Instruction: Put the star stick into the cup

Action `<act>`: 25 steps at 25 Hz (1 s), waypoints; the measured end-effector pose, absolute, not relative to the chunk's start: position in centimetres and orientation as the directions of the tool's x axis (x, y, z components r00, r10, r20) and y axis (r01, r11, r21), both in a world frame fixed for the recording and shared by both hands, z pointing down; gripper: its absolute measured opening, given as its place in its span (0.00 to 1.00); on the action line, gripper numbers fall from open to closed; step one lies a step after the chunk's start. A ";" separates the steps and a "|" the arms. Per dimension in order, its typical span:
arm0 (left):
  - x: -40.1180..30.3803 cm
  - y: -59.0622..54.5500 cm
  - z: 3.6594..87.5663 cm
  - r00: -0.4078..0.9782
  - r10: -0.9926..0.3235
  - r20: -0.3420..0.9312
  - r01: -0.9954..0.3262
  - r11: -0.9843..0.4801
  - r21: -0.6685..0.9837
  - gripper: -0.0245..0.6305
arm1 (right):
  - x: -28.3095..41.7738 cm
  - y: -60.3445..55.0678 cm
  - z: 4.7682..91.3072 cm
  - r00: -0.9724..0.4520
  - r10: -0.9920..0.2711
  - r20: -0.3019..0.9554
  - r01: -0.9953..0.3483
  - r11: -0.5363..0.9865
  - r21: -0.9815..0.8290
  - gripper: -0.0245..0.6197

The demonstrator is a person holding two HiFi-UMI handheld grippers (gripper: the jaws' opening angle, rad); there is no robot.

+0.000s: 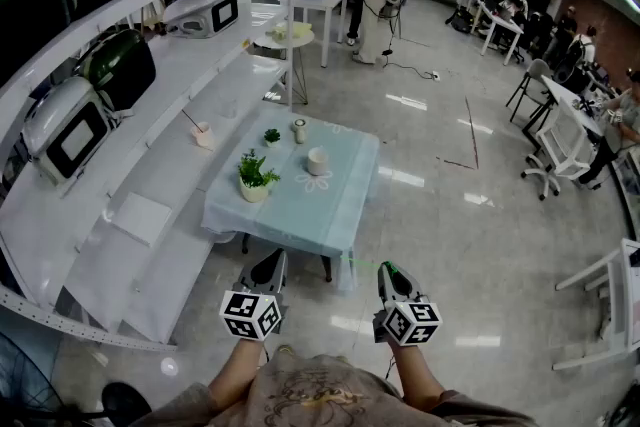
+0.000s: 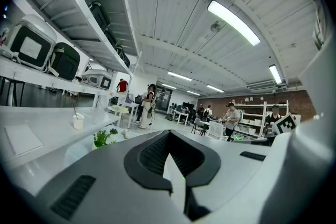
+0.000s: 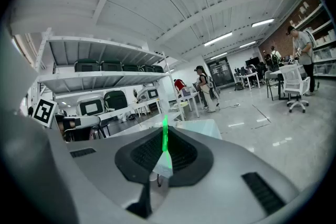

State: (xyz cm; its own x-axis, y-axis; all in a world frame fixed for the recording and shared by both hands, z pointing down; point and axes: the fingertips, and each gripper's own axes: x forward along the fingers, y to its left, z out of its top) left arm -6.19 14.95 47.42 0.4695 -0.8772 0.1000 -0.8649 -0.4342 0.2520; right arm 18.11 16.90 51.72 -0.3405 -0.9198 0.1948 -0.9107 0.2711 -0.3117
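The star stick (image 3: 165, 136) is a thin bright-green rod. It stands up between the pads of my right gripper (image 3: 164, 160), which is shut on it. In the head view the right gripper (image 1: 391, 269) hangs over the floor just short of the table's near edge, with the green stick (image 1: 386, 265) showing at its tip. A white cup (image 1: 317, 161) stands near the middle of the light-blue tablecloth (image 1: 330, 210), well ahead of both grippers. My left gripper (image 1: 271, 262) hovers beside the right one; its jaws (image 2: 170, 165) are shut with nothing in them.
On the table stand a potted plant (image 1: 254, 177), a smaller plant (image 1: 272, 137) and a small white jar (image 1: 299, 130). White shelving (image 1: 150, 215) with a cup (image 1: 203, 134) and cases runs along the left. People and desks are far off.
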 end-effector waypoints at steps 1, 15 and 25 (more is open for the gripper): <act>-6.2 14.9 47.4 0.472 -0.876 0.101 -0.864 -0.436 0.251 0.07 | 18.1 17.0 51.7 -0.339 -0.920 0.198 -0.911 0.269 -0.312 0.06; -9.0 13.7 48.2 0.529 -0.842 0.101 -0.833 -0.494 0.249 0.07 | 14.0 16.8 52.0 -0.312 -0.928 0.204 -0.917 0.238 -0.320 0.07; -11.3 11.9 48.8 0.546 -0.831 0.106 -0.823 -0.510 0.249 0.07 | 12.0 15.9 52.9 -0.286 -0.934 0.214 -0.922 0.208 -0.326 0.07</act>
State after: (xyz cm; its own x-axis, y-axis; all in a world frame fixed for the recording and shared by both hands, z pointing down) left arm -11.27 11.93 48.80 0.5464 -0.8307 0.1062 -0.8234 -0.5098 0.2492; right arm 12.03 15.85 52.85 -0.2862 -0.9341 0.2136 -0.9222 0.2080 -0.3259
